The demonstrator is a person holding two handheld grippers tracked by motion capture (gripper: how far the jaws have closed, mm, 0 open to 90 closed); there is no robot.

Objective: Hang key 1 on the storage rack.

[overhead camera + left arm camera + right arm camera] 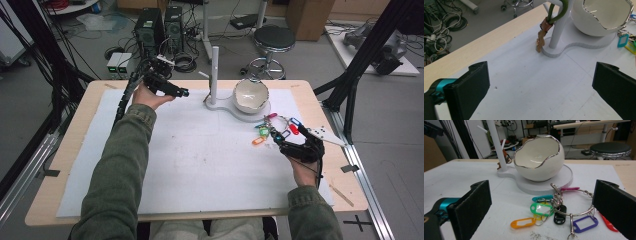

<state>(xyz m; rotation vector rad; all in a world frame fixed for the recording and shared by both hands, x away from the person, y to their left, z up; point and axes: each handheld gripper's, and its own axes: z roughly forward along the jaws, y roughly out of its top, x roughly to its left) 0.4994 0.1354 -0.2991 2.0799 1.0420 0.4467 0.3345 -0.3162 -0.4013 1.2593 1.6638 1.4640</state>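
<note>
Bare mat (200, 165) ahead; stand (215, 70), bowl (250, 95) beyond

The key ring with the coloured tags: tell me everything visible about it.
The key ring is a thin metal loop carrying plastic tags: orange, green, teal, pink, purple, red and a black fob, some joined by short chains. It lies flat on the white mat, just in front of the egg-shaped bowl's stand, between the open jaws of the right hand-held gripper, untouched.

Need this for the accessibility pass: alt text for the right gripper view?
The right gripper stands open over a ring of coloured key tags on a white mat. Behind them, an egg-shaped white bowl sits on a white stand with an upright post.
</note>
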